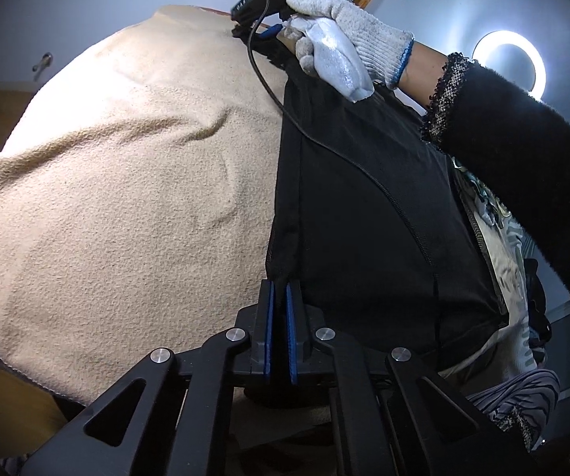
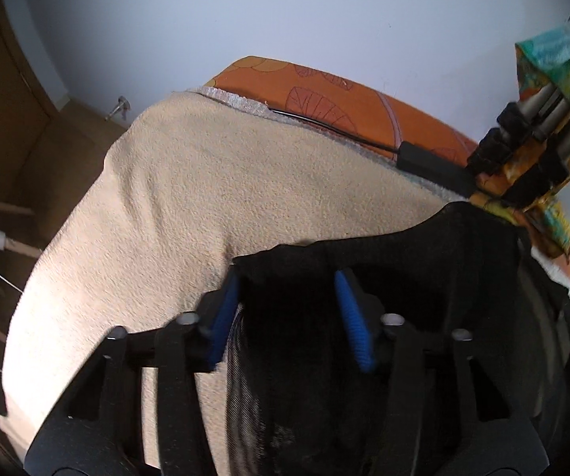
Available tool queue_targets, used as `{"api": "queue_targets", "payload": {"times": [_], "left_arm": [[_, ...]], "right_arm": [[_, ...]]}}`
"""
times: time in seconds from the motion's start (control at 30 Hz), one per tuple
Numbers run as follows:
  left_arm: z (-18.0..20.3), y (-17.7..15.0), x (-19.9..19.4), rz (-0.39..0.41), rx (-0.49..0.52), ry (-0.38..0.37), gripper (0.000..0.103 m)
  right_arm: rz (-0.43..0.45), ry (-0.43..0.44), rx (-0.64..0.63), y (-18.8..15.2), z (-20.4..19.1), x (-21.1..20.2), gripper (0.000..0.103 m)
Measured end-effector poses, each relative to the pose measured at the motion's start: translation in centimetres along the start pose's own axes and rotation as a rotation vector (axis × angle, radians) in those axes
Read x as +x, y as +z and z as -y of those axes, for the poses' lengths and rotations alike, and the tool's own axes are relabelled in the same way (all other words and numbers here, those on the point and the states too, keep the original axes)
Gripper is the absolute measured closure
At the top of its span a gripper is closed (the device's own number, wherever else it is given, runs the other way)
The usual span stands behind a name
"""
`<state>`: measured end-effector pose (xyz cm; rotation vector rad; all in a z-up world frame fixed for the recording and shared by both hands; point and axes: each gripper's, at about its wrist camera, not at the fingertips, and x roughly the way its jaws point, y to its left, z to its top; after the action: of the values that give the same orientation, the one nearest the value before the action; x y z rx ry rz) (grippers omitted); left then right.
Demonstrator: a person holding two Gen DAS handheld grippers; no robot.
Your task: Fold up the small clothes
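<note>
A small black garment point(image 1: 364, 206) is held stretched above a beige blanket point(image 1: 126, 182). My left gripper point(image 1: 281, 289) is shut on the garment's near edge, the blue pads pinching the hem. My right gripper point(image 1: 261, 27), held by a gloved hand point(image 1: 344, 35), is at the garment's far end in the left wrist view. In the right wrist view the right gripper point(image 2: 288, 289) stands open, its blue pads point(image 2: 350, 313) apart on either side of the black garment point(image 2: 364, 277), which lies between and under them on the blanket point(image 2: 205, 182).
An orange patterned cushion point(image 2: 324, 91) lies behind the blanket. A black cable and adapter point(image 2: 431, 166) run along it. A tripod with colourful cloth point(image 2: 542, 127) is at the right. A ring light point(image 1: 507, 63) glows at the right. Wooden floor point(image 2: 27, 139) lies to the left.
</note>
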<state>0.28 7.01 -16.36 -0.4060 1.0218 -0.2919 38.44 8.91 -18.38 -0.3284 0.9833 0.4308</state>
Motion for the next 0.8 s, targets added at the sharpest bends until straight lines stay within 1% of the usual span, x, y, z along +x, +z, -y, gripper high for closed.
{"api": "queue_targets", "payload": {"times": [0.03, 0.07, 0.13, 0.23, 0.37, 0.47, 0.57, 0.67, 0.73, 0.8], "left_arm": [[0.1, 0.0, -0.1, 0.004, 0.006, 0.0, 0.099], [-0.1, 0.1, -0.4, 0.007, 0.009, 0.0, 0.1], [0.1, 0.1, -0.5, 0.015, 0.014, 0.0, 0.1], [0.2, 0.2, -0.9, 0.028, 0.022, 0.0, 0.1], [0.4, 0.1, -1.7, 0.053, 0.039, -0.004, 0.1], [0.8, 0.0, -1.9, 0.068, 0.069, 0.03, 0.1], [0.7, -0.1, -1.4, 0.042, 0.082, 0.031, 0.099], [1.0, -0.5, 0.2, -0.03, 0.095, 0.047, 0.097], [1.3, -0.6, 0.2, -0.006, 0.115, 0.051, 0.097], [1.6, -0.6, 0.4, 0.002, 0.143, 0.054, 0.097]], "right_arm": [[0.001, -0.004, -0.002, 0.0, 0.2, -0.2, 0.09], [0.0, -0.007, 0.004, 0.0, 0.5, -0.3, 0.095], [-0.001, 0.006, 0.032, 0.0, 1.3, -0.5, 0.098], [0.028, 0.006, 0.059, 0.2, 2.2, -1.3, 0.099], [0.082, 0.058, 0.11, 0.3, 4.1, -3.3, 0.099], [0.115, 0.078, 0.128, 0.3, 5.4, -5.0, 0.099], [0.129, 0.078, 0.134, 0.5, 6.0, -5.8, 0.1], [0.132, 0.08, 0.129, 0.4, 6.1, -6.3, 0.1], [0.131, 0.083, 0.126, 0.8, 6.0, -6.0, 0.1], [0.132, 0.082, 0.122, 0.9, 5.8, -6.0, 0.1]]}}
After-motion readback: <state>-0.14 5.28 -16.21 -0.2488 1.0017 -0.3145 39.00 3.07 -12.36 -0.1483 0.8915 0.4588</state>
